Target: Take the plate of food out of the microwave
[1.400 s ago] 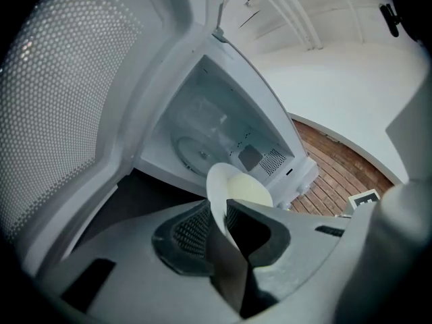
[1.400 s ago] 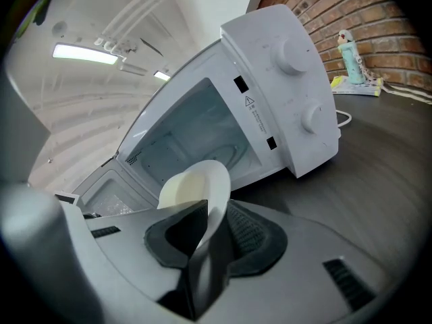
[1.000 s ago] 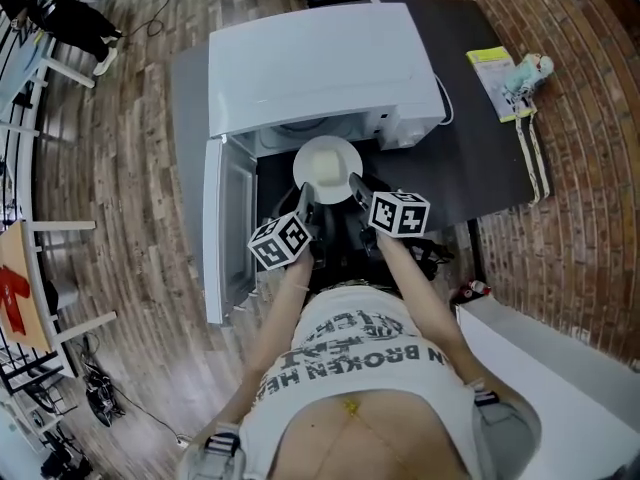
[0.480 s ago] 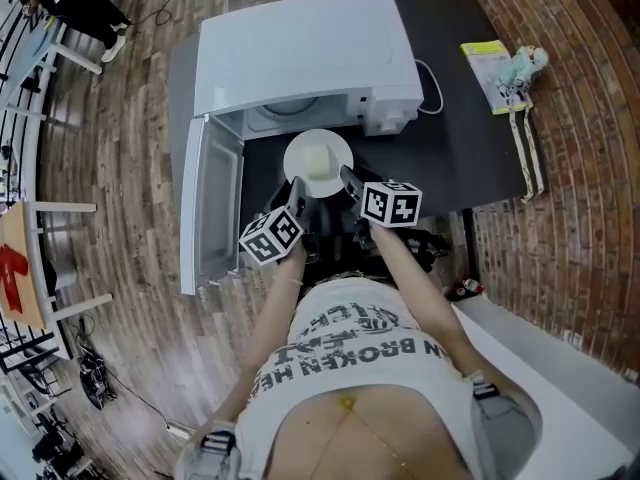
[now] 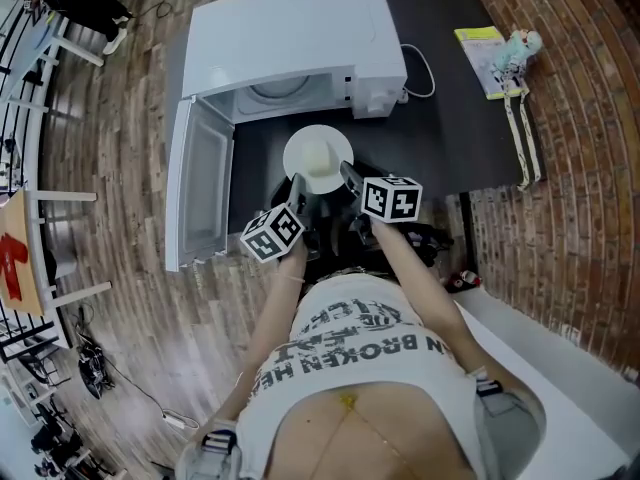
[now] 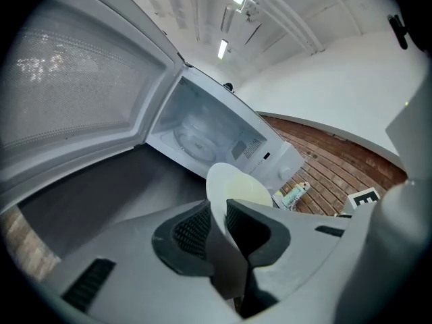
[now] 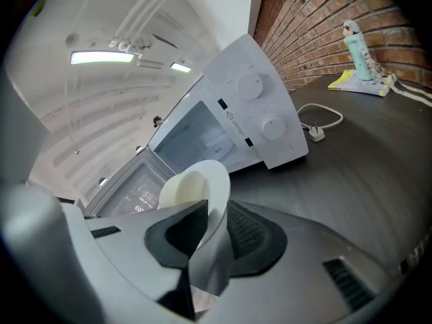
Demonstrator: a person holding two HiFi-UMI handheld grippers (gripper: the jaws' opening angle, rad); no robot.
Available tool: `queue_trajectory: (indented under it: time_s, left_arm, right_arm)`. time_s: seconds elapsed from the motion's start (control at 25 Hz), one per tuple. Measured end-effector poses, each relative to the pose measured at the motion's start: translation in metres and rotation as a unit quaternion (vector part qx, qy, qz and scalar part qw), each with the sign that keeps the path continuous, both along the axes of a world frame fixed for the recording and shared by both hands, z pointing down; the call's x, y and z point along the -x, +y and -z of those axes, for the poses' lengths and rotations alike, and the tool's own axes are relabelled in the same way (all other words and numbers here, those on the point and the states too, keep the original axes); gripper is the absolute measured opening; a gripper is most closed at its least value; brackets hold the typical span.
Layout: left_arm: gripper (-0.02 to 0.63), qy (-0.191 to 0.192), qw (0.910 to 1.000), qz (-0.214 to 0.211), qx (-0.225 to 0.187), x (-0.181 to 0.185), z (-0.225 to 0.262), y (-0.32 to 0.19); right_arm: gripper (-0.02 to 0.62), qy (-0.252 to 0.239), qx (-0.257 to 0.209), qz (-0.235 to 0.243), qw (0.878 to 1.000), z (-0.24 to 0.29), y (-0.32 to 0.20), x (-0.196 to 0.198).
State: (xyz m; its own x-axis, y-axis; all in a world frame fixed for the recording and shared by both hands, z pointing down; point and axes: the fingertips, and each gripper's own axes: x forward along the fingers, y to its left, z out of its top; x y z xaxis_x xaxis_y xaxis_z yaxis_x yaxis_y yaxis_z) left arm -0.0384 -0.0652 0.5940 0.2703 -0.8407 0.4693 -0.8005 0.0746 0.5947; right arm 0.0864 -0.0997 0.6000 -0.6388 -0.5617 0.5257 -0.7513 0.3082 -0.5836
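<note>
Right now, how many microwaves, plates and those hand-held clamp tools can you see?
Microwave: 1
Plate: 1
Grippers: 2, the left gripper and the right gripper, each with its jaws shut on the plate's rim
Total: 4

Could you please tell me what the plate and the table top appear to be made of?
The plate looks like glazed ceramic or melamine, I can't tell which: plain white, smooth, thin even rim. The table top looks like dark matte laminate or painted board: flat, uniform charcoal, faint sheen.
</note>
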Motion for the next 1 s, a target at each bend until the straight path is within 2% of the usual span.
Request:
queue_trajectory:
  time_s: [0.44,1.0]
  left_arm:
    - [0.077,-0.005,1.0000,0.007,-0.001,-0.013,-0.002,0.017]
    - [0.077,0.006,1.0000,0.002,0.002,0.001,-0.002,0.013]
  right_arm:
    - [0.086,-0.002,0.004,0.011,1.000,-0.003,0.013,-0.011]
    - [0.078,-0.009,0.007,-0.003,1.000,0.001,0.010,0.002]
